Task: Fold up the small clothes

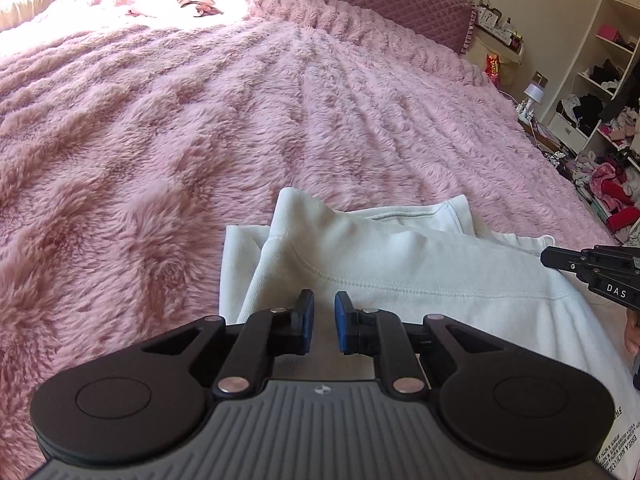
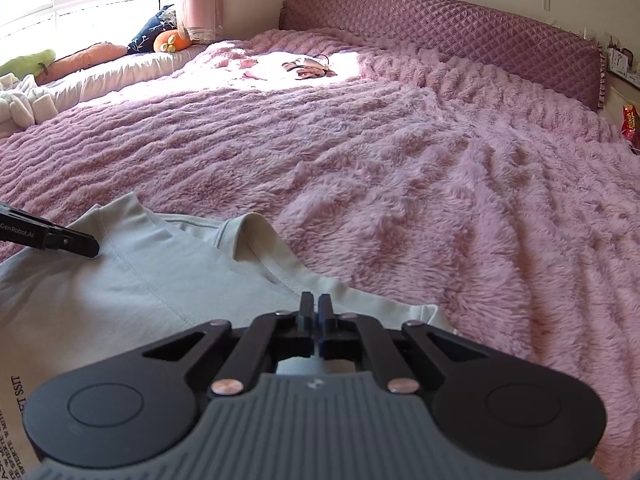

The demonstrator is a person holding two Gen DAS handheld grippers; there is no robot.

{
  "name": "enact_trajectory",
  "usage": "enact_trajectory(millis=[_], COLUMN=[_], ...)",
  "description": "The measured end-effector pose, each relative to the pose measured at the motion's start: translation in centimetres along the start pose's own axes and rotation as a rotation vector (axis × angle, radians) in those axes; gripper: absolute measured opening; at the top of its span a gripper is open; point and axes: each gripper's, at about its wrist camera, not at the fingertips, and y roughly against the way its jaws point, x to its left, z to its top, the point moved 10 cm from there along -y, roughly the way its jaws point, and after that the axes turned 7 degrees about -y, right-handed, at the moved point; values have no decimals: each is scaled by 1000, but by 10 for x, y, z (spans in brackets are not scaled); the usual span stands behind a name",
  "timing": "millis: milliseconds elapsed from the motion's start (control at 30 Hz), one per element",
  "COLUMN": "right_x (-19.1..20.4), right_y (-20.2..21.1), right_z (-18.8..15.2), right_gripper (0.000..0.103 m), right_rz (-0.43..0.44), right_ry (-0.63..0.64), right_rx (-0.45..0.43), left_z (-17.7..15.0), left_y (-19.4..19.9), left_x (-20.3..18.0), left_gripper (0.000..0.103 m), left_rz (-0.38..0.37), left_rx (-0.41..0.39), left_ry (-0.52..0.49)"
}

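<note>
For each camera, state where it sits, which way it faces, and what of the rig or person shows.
Left wrist: sits on the left gripper, jaws apart, facing across the white garment and pink blanket; right gripper's tip at right edge.
Right wrist: sits on the right gripper, jaws together over the garment's edge, facing the headboard; left gripper's tip at left.
Shared: garment, blanket, headboard.

a pale white shirt (image 1: 400, 268) lies spread on the fluffy pink blanket (image 1: 160, 140), near its front edge. stitched seams run across it, the far end is bunched into raised folds, and small black printed text shows on the near part.
</note>
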Motion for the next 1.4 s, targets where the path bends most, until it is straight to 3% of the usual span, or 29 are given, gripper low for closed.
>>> enact_trajectory(millis=[67,233,367,433,567,767,967,1200,1267,1300,1400], right_x=[-2,-13,-26,-36,-68,-92,-109,-109,-104,-100,-74], right_y=[-14,11,66,94,121,119,93,91,98,104,131], right_z=[-11,-1,-2,-10,-33,-59,-86,-92,-85,-82,-68], right_gripper=[0,3,3,3,4,6,2,3,15,28,32], right_rz=[-26,-63,-62,-79,-136,-151,-246,-284,-299,-300,-258], right_ry=[-12,-84,-124,-107,-129,-200,-231,-261,-275,-280,-263], right_rx=[50,-43,-97,-113,-101,-80,5,13,7,-4,-51], left_z=[1,3,8,5,-7,-20,-28,-35,-32,-30,-27], left_y=[-2,-1,27,42,57,47,36,24,30,35,59], left_x=[5,10,0,-12,-31,-35,-17,-14,-15,-17,-29], left_gripper=[10,8,20,20,25,26,26,26,26,26,27], left_rz=[5,-14,-48,-77,-108,-82,-67,-59,-51,-47,-46], left_rx=[6,27,-52,-79,-79,-25,11,34,30,23,4], left_ry=[18,55,59,31,-15,-39,24,27,43,42,8])
